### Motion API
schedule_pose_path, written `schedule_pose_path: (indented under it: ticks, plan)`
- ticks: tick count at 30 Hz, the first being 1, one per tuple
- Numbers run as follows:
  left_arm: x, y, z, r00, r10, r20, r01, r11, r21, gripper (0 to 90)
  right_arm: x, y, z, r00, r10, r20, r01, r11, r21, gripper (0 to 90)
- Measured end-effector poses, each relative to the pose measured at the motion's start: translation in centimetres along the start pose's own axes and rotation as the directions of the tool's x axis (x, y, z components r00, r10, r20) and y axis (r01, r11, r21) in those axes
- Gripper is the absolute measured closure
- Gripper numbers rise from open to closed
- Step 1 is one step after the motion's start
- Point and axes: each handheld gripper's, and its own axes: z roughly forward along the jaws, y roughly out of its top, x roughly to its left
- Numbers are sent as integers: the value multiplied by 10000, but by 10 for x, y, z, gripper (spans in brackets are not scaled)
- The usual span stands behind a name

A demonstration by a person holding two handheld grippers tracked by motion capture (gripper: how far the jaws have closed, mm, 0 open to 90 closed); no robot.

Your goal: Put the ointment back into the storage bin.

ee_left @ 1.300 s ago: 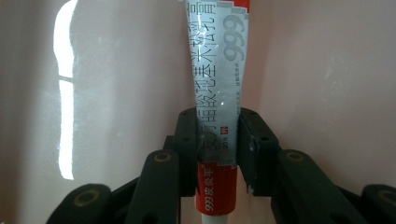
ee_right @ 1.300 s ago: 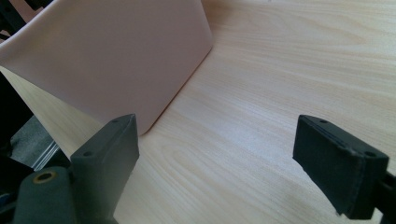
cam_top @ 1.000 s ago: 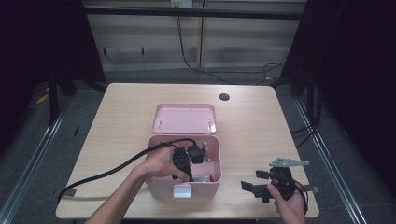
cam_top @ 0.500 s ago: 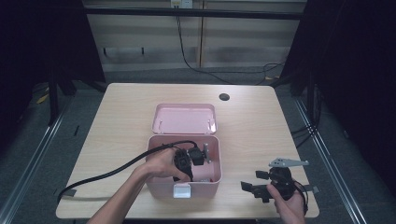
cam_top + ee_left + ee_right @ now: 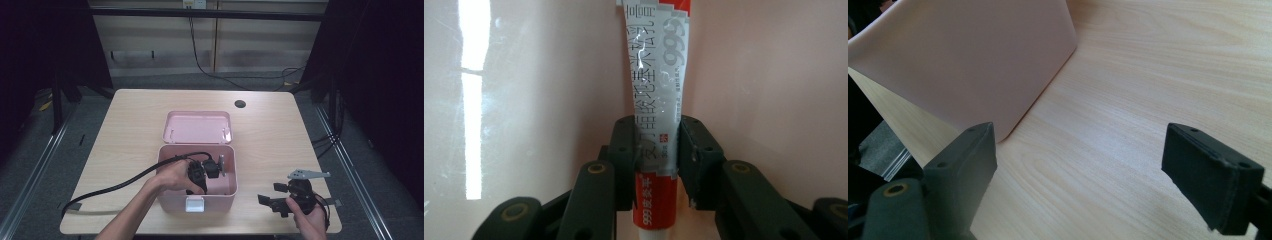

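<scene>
A silver-and-red ointment tube [image 5: 658, 100] is clamped upright between the jaws of the left gripper [image 5: 656, 150], inside the open pink box [image 5: 227, 187] whose walls close it in; the lid [image 5: 197, 127] lies behind, while the right gripper [image 5: 280, 197] rests wide open, empty, on the table [image 5: 280, 135] just beside the box

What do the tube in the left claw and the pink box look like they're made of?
The tube looks like thin foil or laminate: silvery glossy skin, creased and dented between the left claw pads, with a red printed band below. The pink box seems to be moulded plastic: smooth, uniform colour, rounded corners, bright window reflections on its inner wall. Which material exactly is uncertain for both.
</scene>
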Motion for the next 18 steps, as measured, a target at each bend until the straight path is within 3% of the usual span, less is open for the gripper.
schedule_pose_path:
  ticks: [18]
  plan:
    - [-4, -4, -15, 9991, -312, -301, 297, 9984, -477, 675, 0, 0, 0, 10000, -22, 21, 22, 10000, 5, 140]
